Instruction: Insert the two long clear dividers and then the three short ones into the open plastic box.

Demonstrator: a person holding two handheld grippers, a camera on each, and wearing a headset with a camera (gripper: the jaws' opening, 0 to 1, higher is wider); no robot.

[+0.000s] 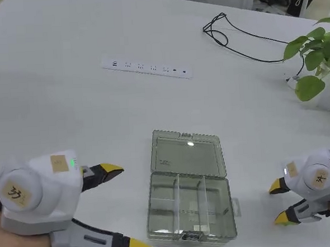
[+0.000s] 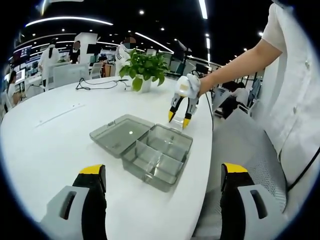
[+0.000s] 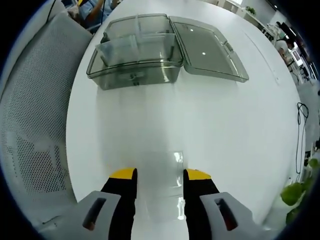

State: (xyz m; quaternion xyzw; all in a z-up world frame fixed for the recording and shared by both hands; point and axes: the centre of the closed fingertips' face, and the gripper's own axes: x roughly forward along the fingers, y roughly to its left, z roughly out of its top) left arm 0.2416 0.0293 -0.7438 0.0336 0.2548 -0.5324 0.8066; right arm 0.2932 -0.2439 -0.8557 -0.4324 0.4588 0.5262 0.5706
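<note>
Seemingly lying flat on the bench (image 1: 69,107), just beside the right wall of the open plastic box (image 1: 171,232): a faint short clear divider (image 3: 178,170), long axis along the reach of the right gripper (image 3: 160,174), between its moderately spread, empty fingers. Nearer that hand by far. Spread wide and empty on the far side, the left gripper (image 2: 163,168).

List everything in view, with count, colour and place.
table: one, white, under everything.
plastic box: one, clear grey, lid open, near front edge.
dividers: at least two long, clear, upright inside the box.
power strip: one, white, beyond the box.
cable: one, black, far right.
plant: one, green, far right edge.
chair: one, grey mesh, beside the table.
left tool: one, white with yellow tips, open, left of the box.
right tool: one, same colours, open, right of the box.
</note>
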